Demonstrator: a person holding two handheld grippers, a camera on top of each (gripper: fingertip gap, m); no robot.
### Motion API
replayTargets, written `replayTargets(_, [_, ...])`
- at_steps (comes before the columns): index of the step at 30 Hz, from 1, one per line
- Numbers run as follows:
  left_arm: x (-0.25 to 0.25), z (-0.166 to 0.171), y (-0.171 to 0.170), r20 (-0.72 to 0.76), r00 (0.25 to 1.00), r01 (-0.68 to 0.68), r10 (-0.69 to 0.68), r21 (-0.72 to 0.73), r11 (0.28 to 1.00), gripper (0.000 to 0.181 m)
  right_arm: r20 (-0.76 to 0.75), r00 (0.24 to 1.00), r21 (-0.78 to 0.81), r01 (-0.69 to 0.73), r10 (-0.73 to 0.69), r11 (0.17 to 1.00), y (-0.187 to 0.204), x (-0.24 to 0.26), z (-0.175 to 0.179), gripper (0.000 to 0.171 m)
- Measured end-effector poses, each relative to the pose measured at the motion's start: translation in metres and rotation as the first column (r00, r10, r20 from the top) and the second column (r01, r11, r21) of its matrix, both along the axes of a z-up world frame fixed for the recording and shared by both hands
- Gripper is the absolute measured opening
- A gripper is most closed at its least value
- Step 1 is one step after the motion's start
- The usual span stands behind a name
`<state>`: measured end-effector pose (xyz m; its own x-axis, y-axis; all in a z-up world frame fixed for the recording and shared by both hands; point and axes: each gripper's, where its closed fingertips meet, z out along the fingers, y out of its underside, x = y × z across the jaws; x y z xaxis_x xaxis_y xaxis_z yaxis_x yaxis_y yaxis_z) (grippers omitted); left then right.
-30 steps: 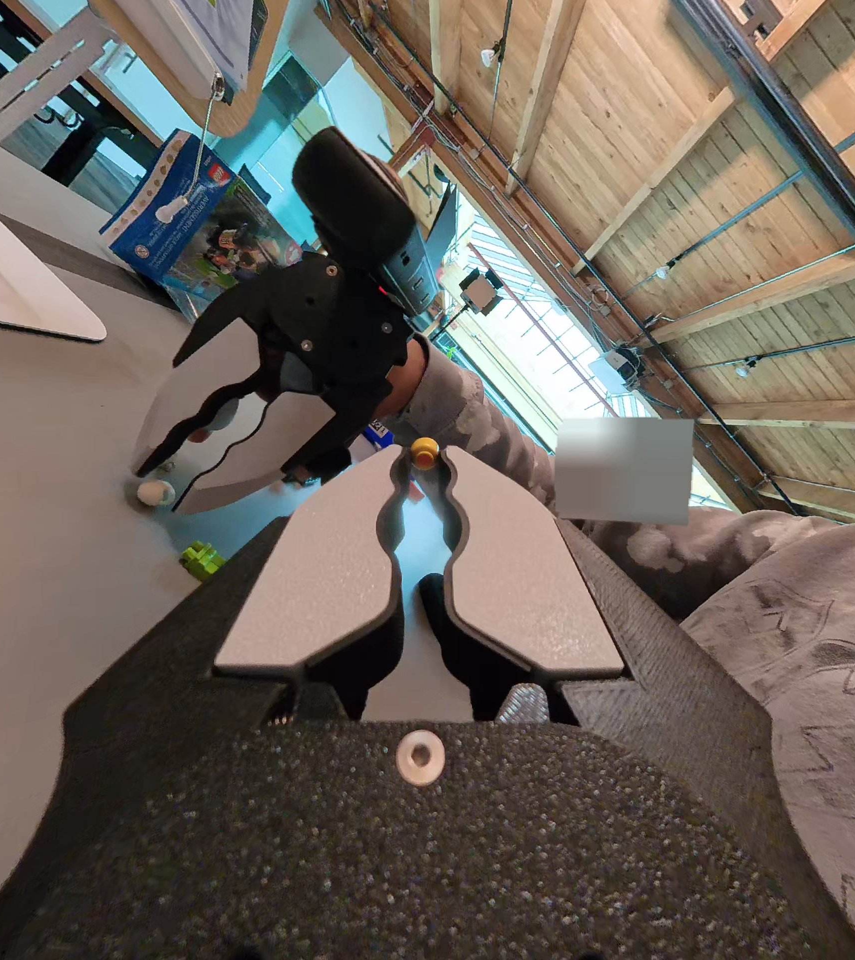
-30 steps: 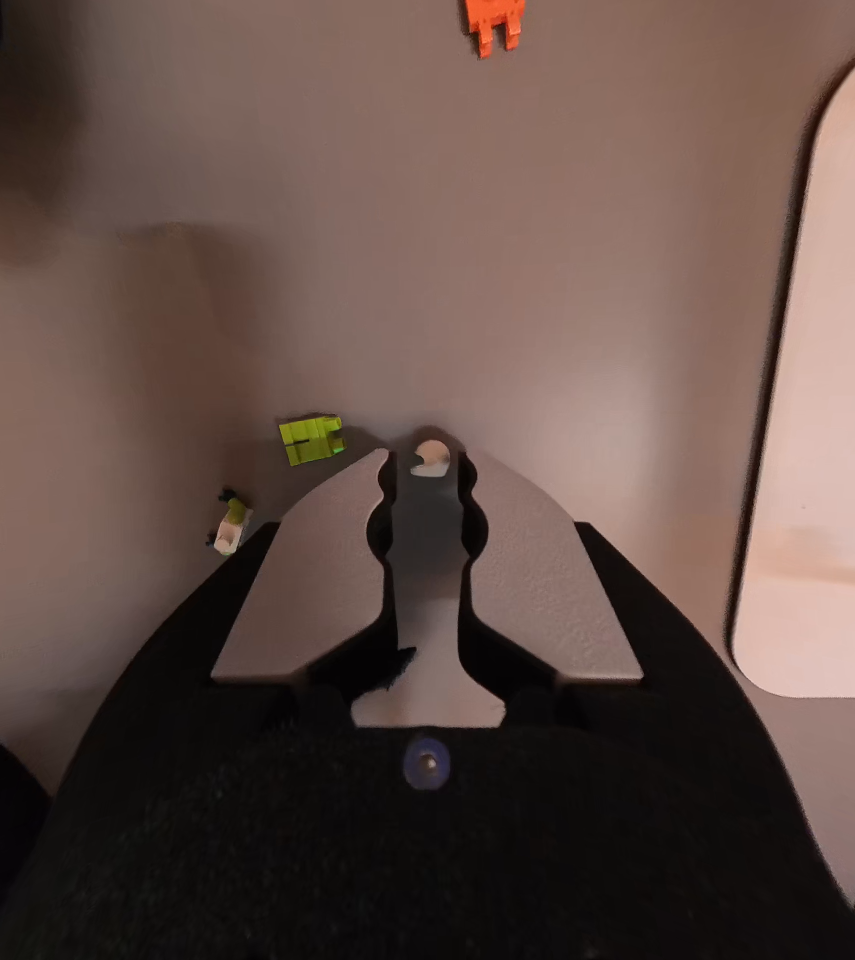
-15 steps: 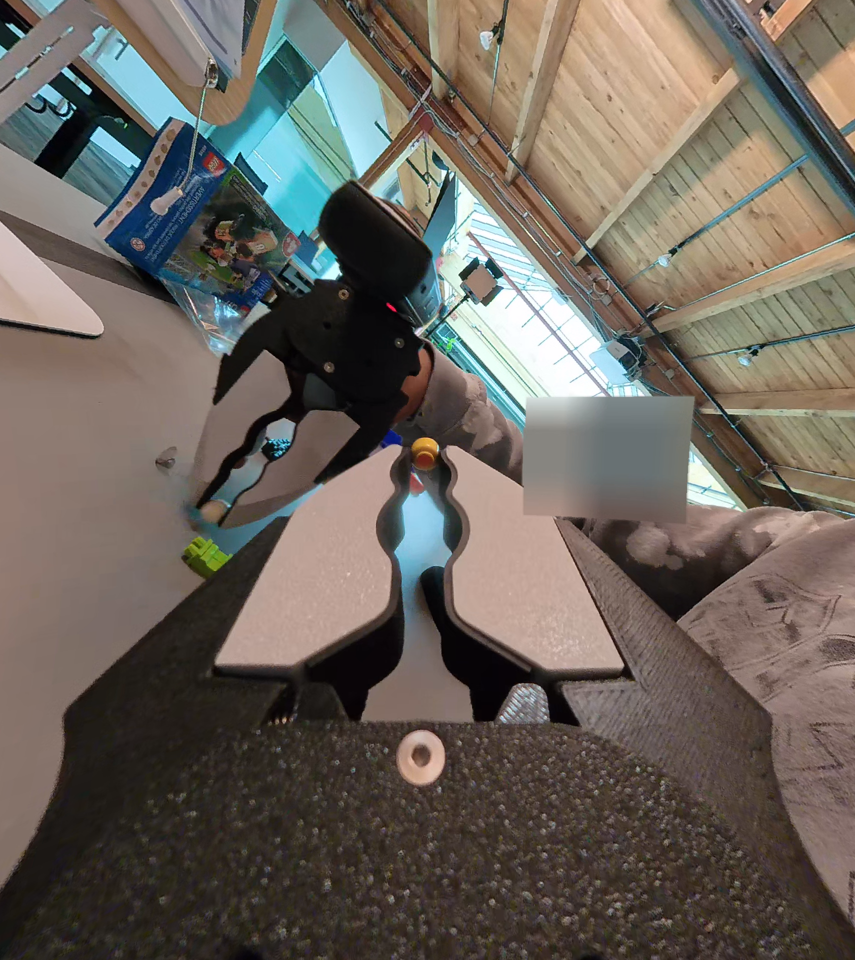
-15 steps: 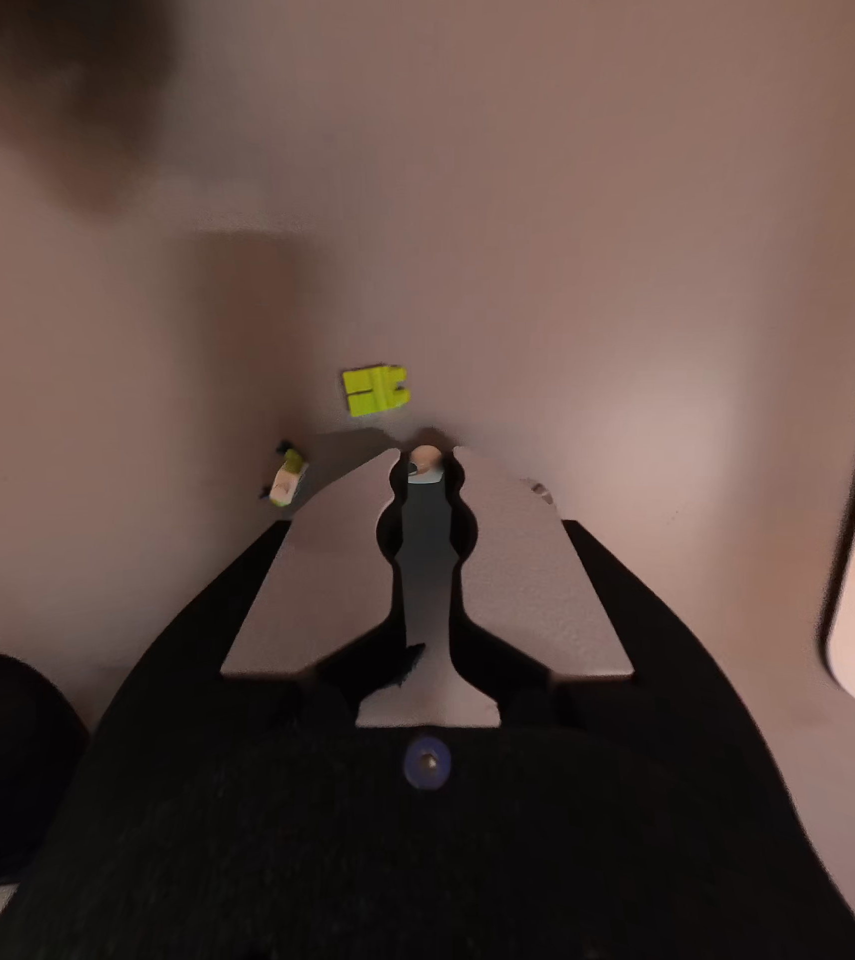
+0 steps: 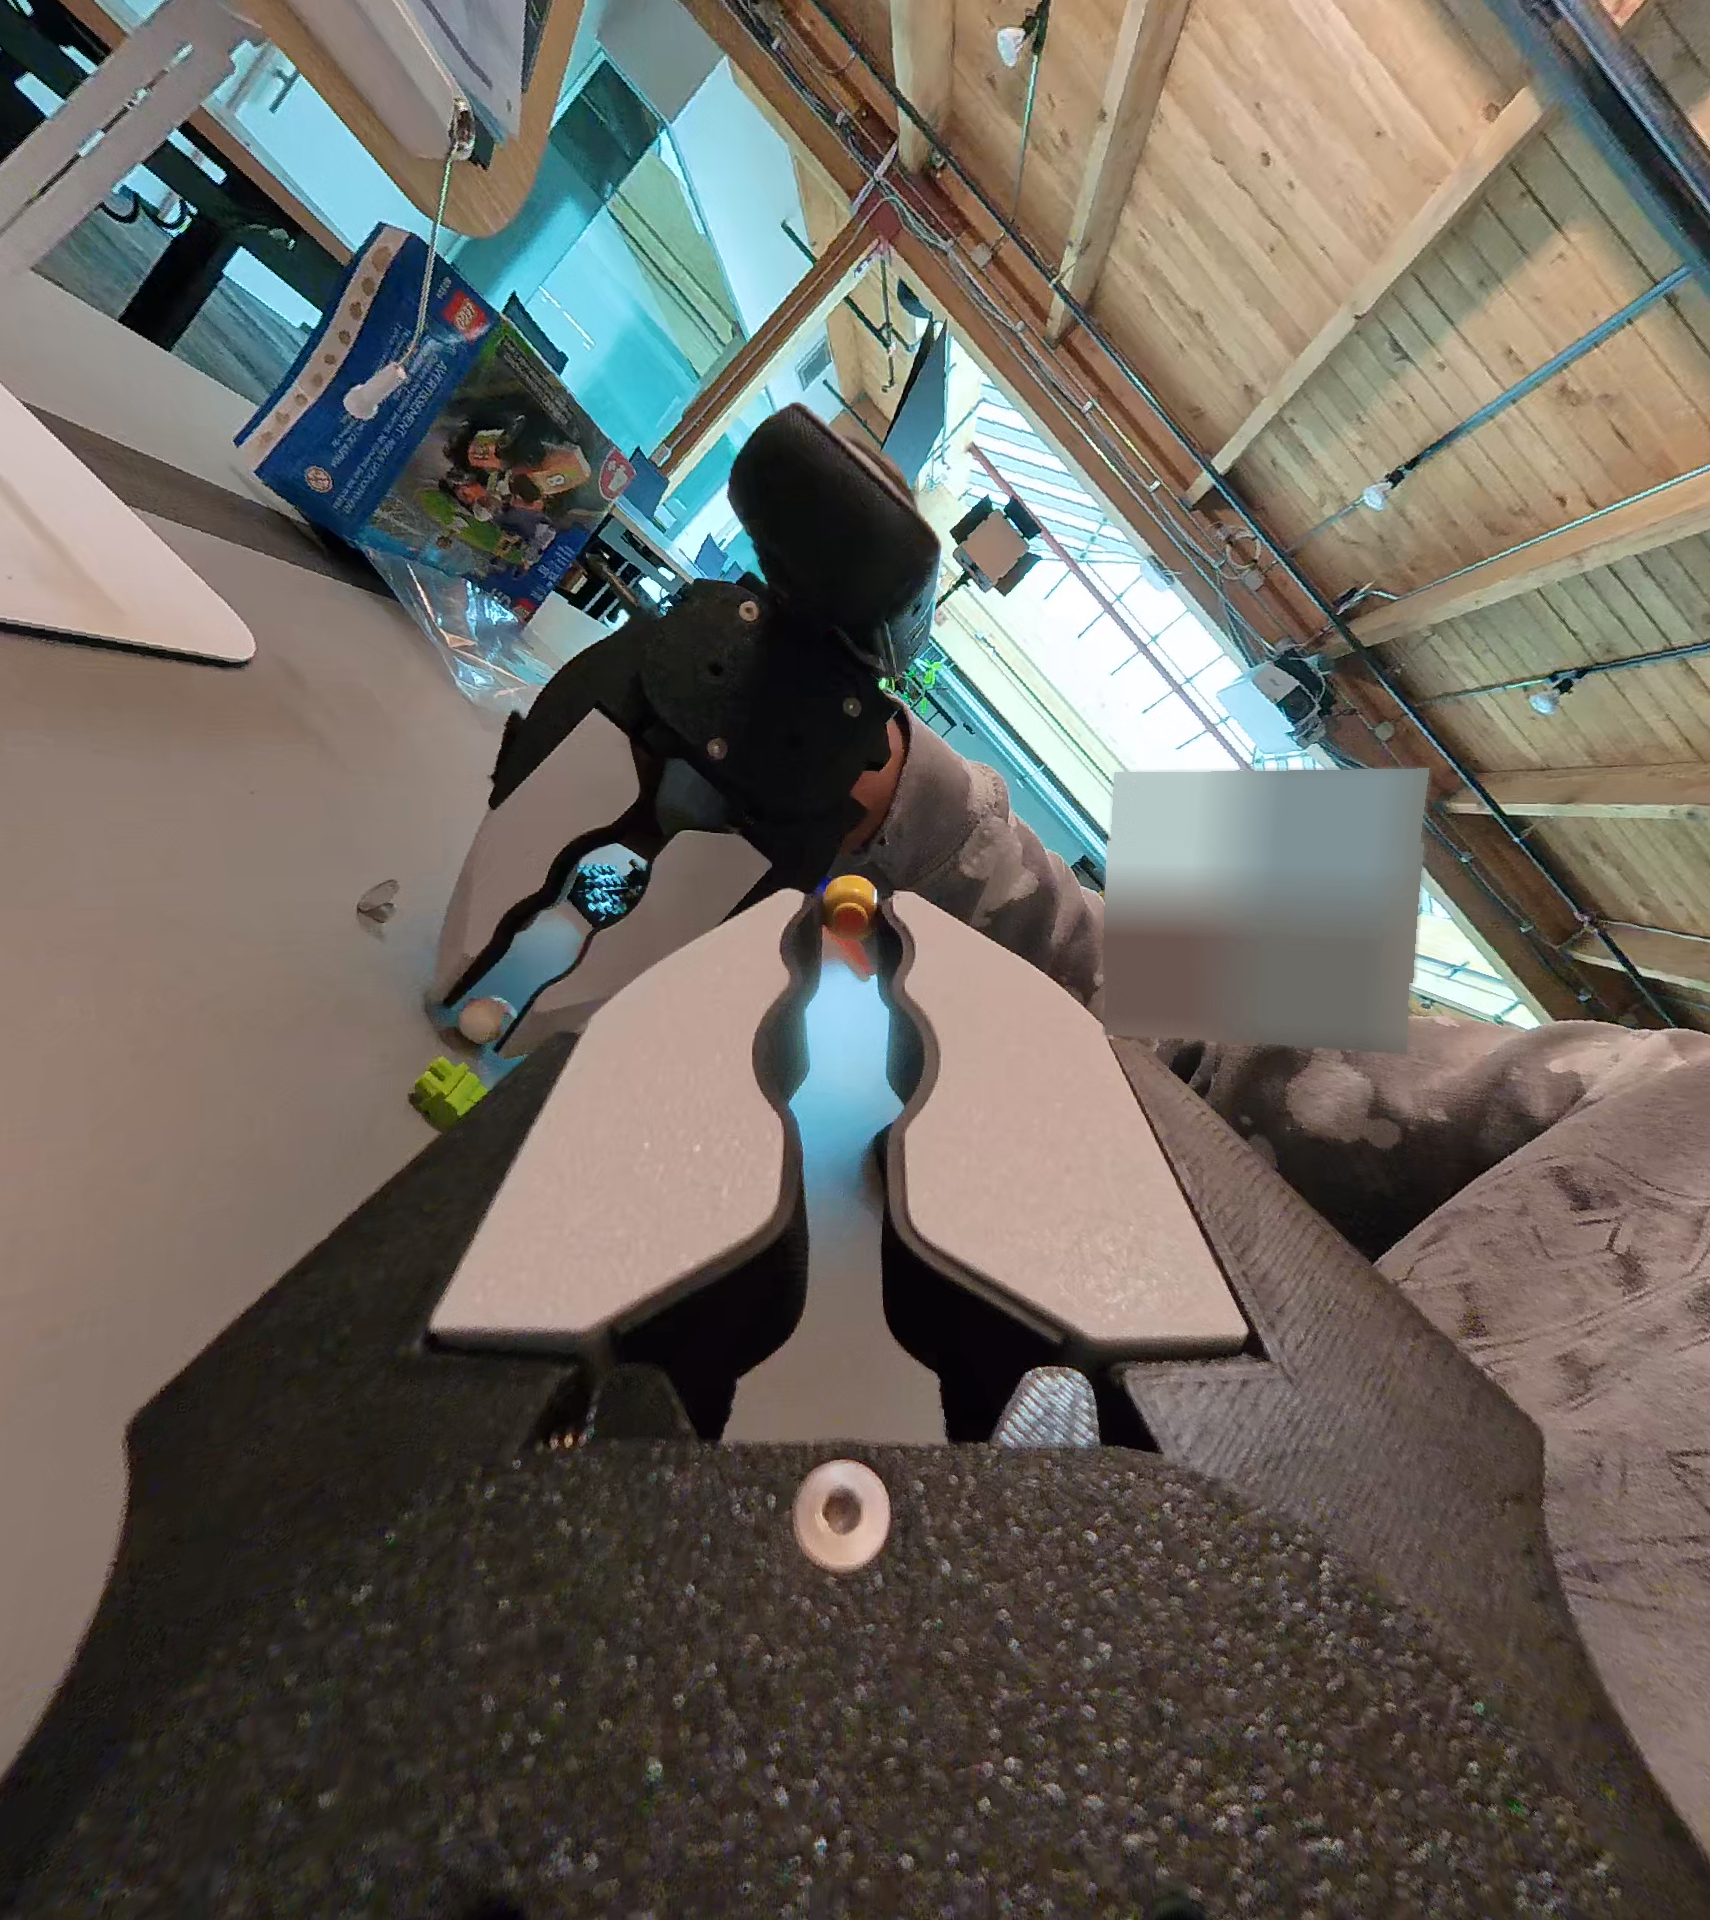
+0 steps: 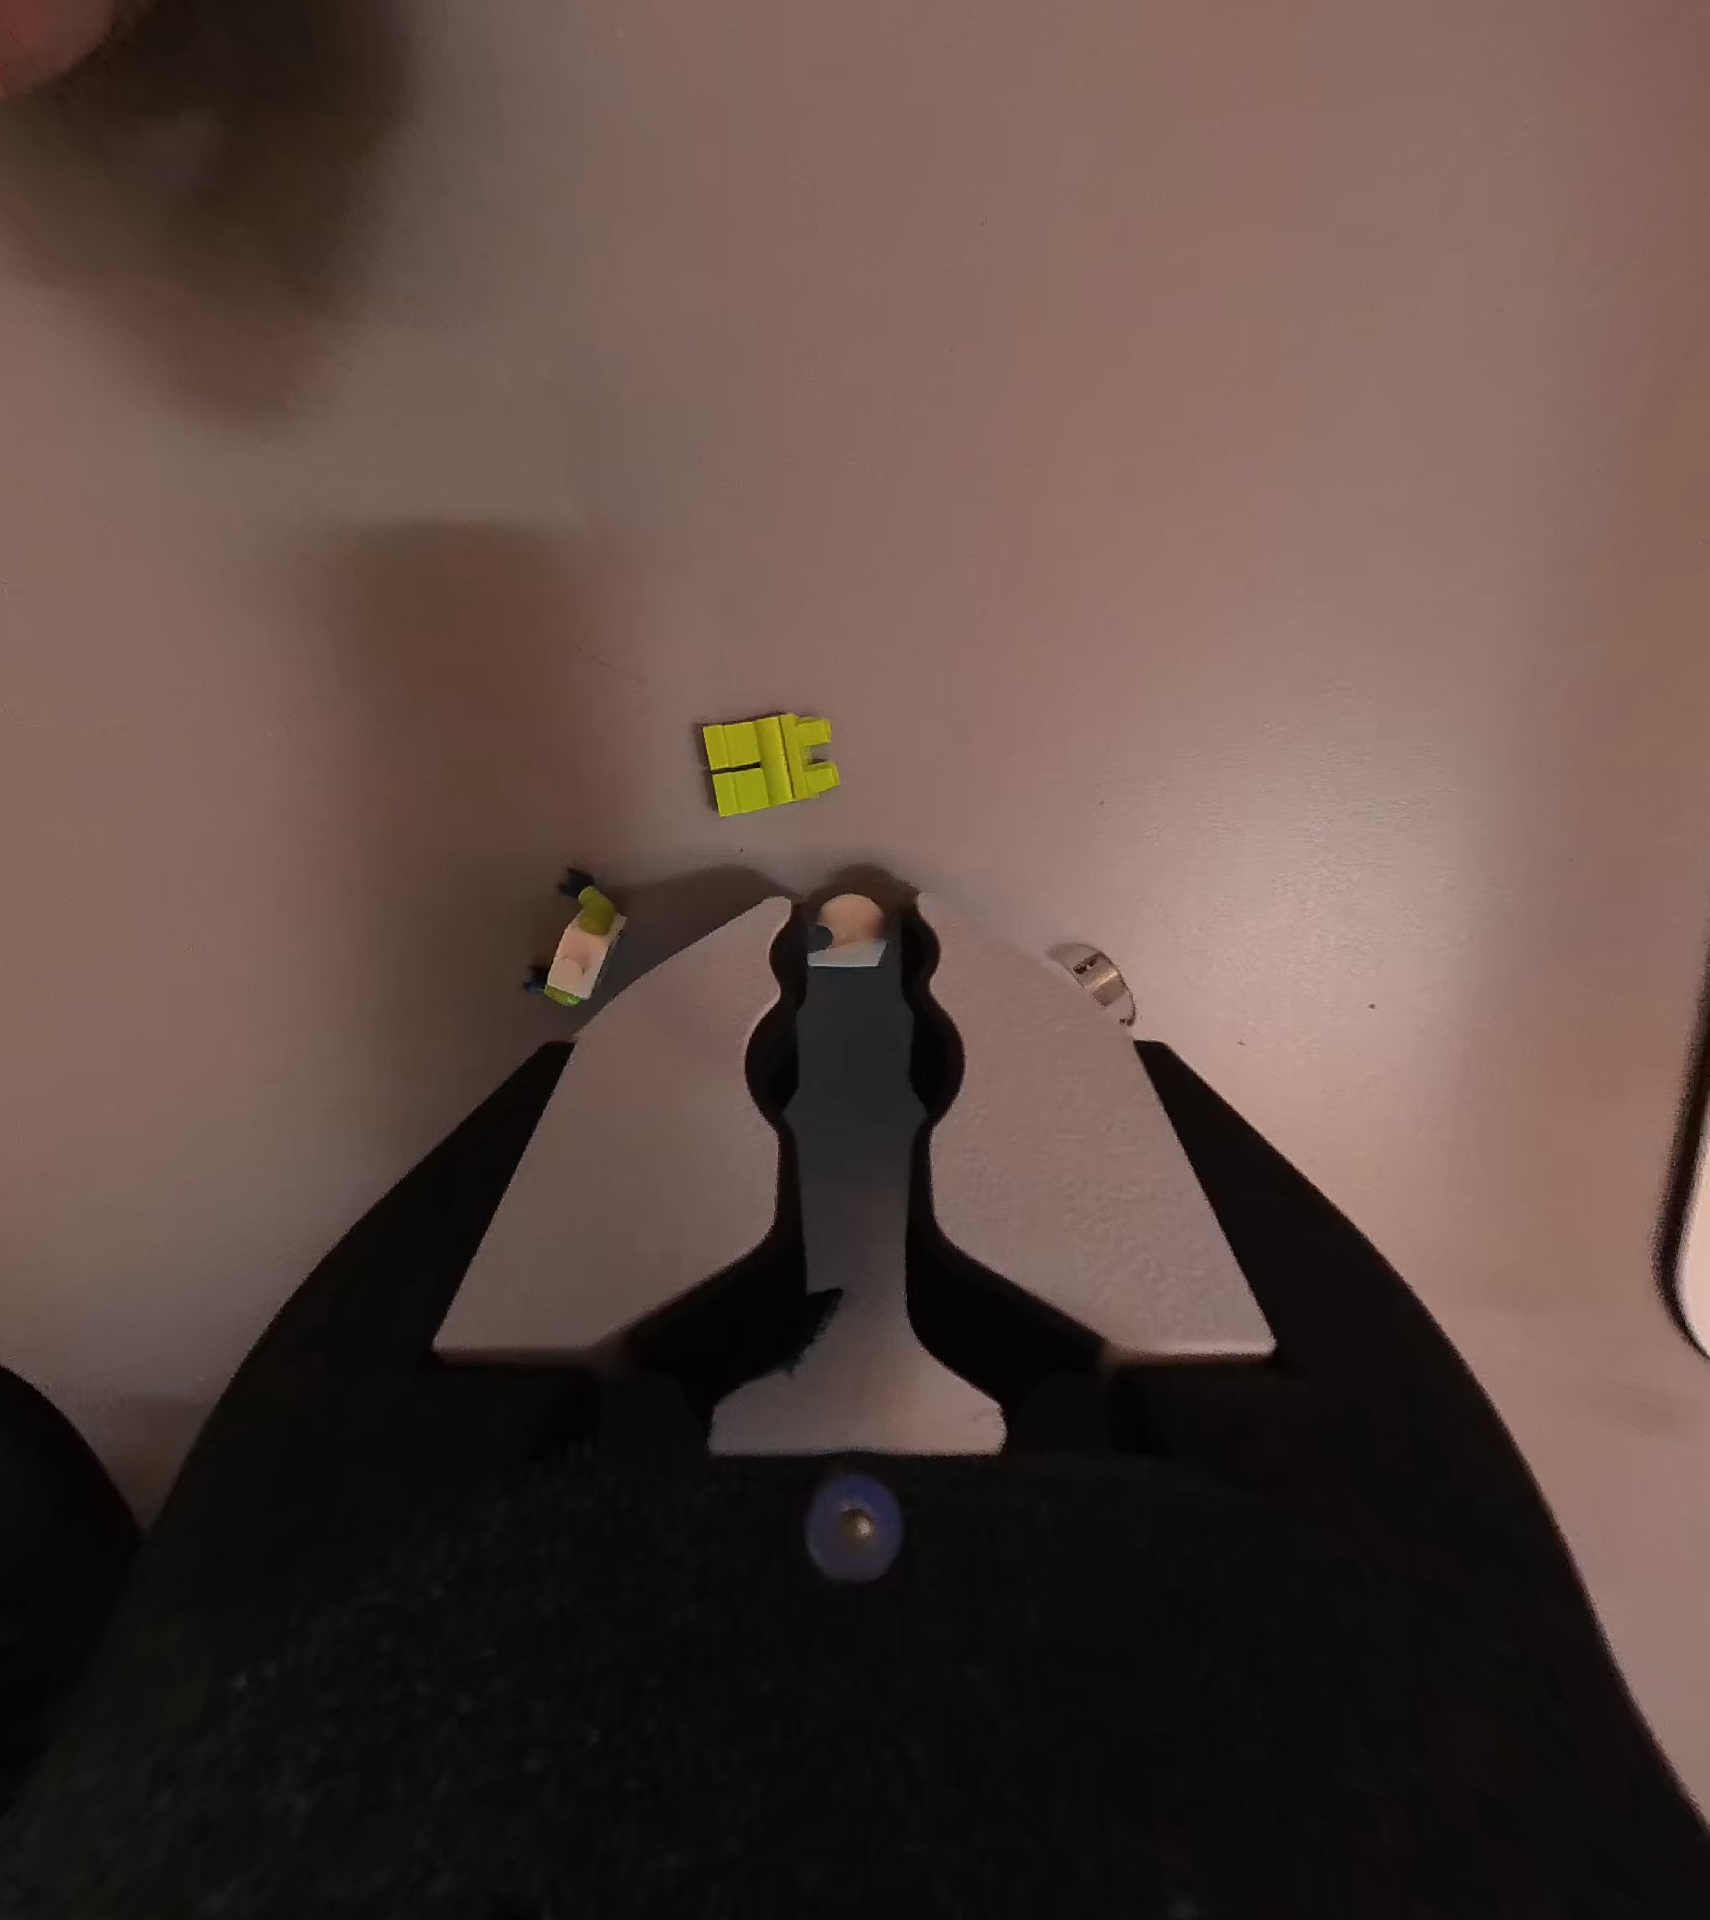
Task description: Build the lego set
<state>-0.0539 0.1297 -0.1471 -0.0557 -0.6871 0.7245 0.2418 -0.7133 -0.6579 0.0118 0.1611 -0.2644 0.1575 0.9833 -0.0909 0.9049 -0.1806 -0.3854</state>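
We judge the build to be at an early stage, with the small figure parts not yet joined and most of them loose on the grey table (image 6: 1246, 520). Taking the lime-green leg piece (image 6: 770, 765) as our landmark, our right gripper (image 6: 853, 906) sits just on the near side of it, tips down at the table, fingers closed narrowly around a small pale round piece (image 6: 849, 918); from the left wrist view that same piece (image 5: 483, 1018) shows pinched at the tips, just beyond the green legs (image 5: 450, 1089), though we cannot tell whether it is lifted or resting on the surface. A white and green torso piece (image 6: 581, 948) lies loose near the legs, off to their left and a little nearer the camera, apart from them. A small silvery round part (image 6: 1100, 972) lies to the right of the legs, on the far side of the right gripper. Our left gripper (image 5: 843, 906) is raised and tilted up toward the wooden ceiling, fingers closed on a small yellow-headed piece (image 5: 849, 900). The blue set box (image 5: 435, 468) stands well beyond the legs at the far table edge. What is left, as we read it, is nearly everything: legs, torso and the held pieces must be pressed together.
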Motion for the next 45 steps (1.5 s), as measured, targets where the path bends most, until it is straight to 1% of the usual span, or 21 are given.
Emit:
replayTargets(7, [-0.002, 0.001, 0.002, 0.002, 1.0, -0.01, 0.01, 0.001, 1.0, 0.01, -0.132, 0.988, -0.015, 0.082, -0.083, 0.997, 0.012, 0.0, 0.023, 0.019])
replayTargets(10, [-0.002, 0.001, 0.002, -0.001, 1.0, -0.01, 0.01, 0.001, 1.0, 0.01, -0.149, 0.983, -0.029, 0.1, -0.103, 0.995, 0.013, 0.004, 0.027, 0.019])
replayTargets(14, [-0.002, 0.001, 0.002, -0.002, 1.0, -0.01, 0.01, 0.002, 1.0, 0.01, -0.101, 0.992, -0.024, 0.07, -0.072, 0.997, 0.007, 0.006, 0.022, 0.018])
replayTargets(19, [-0.002, 0.001, 0.002, -0.01, 1.0, -0.015, 0.015, 0.011, 1.0, 0.01, 0.013, 1.0, 0.022, 0.017, -0.017, 1.0, 0.002, 0.004, 0.012, 0.018])
replayTargets(24, [-0.002, 0.001, 0.002, -0.02, 1.0, -0.019, 0.02, 0.023, 1.0, 0.01, 0.133, 0.991, 0.046, -0.016, 0.01, 0.999, 0.003, 0.004, 0.002, 0.019])
replayTargets(25, [-0.002, 0.001, 0.002, -0.02, 1.0, -0.019, 0.02, 0.024, 1.0, 0.01, 0.147, 0.989, 0.039, -0.019, 0.013, 0.999, 0.003, 0.004, 0.001, 0.018])
replayTargets(26, [-0.002, 0.001, 0.002, -0.02, 1.0, -0.02, 0.02, 0.025, 0.999, 0.01, 0.153, 0.988, 0.031, -0.021, 0.016, 0.999, 0.002, 0.004, 0.0, 0.013])
replayTargets(27, [-0.003, 0.001, 0.002, -0.021, 1.0, -0.021, 0.021, 0.026, 0.999, 0.01, 0.153, 0.988, 0.027, -0.02, 0.016, 0.999, 0.002, 0.004, 0.0, 0.013])
replayTargets(29, [-0.003, 0.001, 0.002, -0.02, 1.0, -0.021, 0.021, 0.027, 0.999, 0.01, 0.11, 0.994, 0.032, 0.004, -0.007, 0.999, 0.005, 0.001, 0.003, 0.013])
replayTargets(30, [-0.003, 0.002, 0.002, -0.019, 1.0, -0.021, 0.022, 0.027, 0.999, 0.01, 0.053, 0.998, 0.016, 0.026, -0.026, 1.0, 0.004, -0.003, 0.007, 0.013])
replayTargets(32, [-0.003, 0.002, 0.002, -0.017, 1.0, -0.022, 0.023, 0.028, 0.999, 0.01, -0.114, 0.989, -0.03, 0.088, -0.091, 0.996, 0.004, -0.014, 0.02, 0.013])
replayTargets(33, [-0.003, 0.003, 0.002, -0.015, 1.0, -0.023, 0.023, 0.028, 0.999, 0.01, -0.213, 0.968, -0.05, 0.124, -0.132, 0.991, 0.004, -0.02, 0.03, 0.013])
replayTargets(34, [-0.004, 0.003, 0.002, -0.012, 1.0, -0.024, 0.025, 0.029, 0.999, 0.01, -0.329, 0.928, -0.072, 0.158, -0.173, 0.985, 0.005, -0.027, 0.042, 0.013])
replayTargets(35, [-0.004, 0.004, 0.003, -0.007, 1.0, -0.025, 0.025, 0.028, 0.999, 0.01, -0.449, 0.866, -0.102, 0.196, -0.221, 0.975, 0.005, -0.033, 0.057, 0.013])
replayTargets(36, [-0.004, 0.004, 0.003, -0.001, 1.0, -0.026, 0.026, 0.027, 0.999, 0.01, -0.561, 0.783, -0.143, 0.23, -0.27, 0.963, 0.005, -0.039, 0.074, 0.013])
replayTargets(38, [-0.005, 0.007, 0.002, 0.02, 0.999, -0.026, 0.025, 0.027, 0.999, 0.01, -0.75, 0.562, -0.241, 0.259, -0.349, 0.935, 0.0, -0.047, 0.11, 0.013])
replayTargets(39, [-0.005, 0.009, 0.002, 0.034, 0.999, -0.027, 0.026, 0.027, 0.999, 0.01, -0.814, 0.443, -0.284, 0.259, -0.375, 0.923, -0.003, -0.049, 0.127, 0.013])
replayTargets(41, [-0.005, 0.015, -0.001, 0.071, 0.997, -0.026, 0.024, 0.024, 0.999, 0.01, -0.884, 0.231, -0.347, 0.258, -0.407, 0.901, -0.011, -0.051, 0.152, 0.013])
replayTargets(42, [-0.005, 0.018, -0.002, 0.095, 0.995, -0.026, 0.024, 0.021, 0.999, 0.009, -0.896, 0.15, -0.373, 0.256, -0.418, 0.892, -0.015, -0.052, 0.159, 0.013])
replayTargets(45, [-0.007, 0.031, -0.007, 0.162, 0.986, -0.044, 0.039, 0.027, 0.999, 0.009, -0.885, -0.054, -0.461, 0.225, -0.462, 0.858, -0.026, -0.057, 0.171, 0.012])
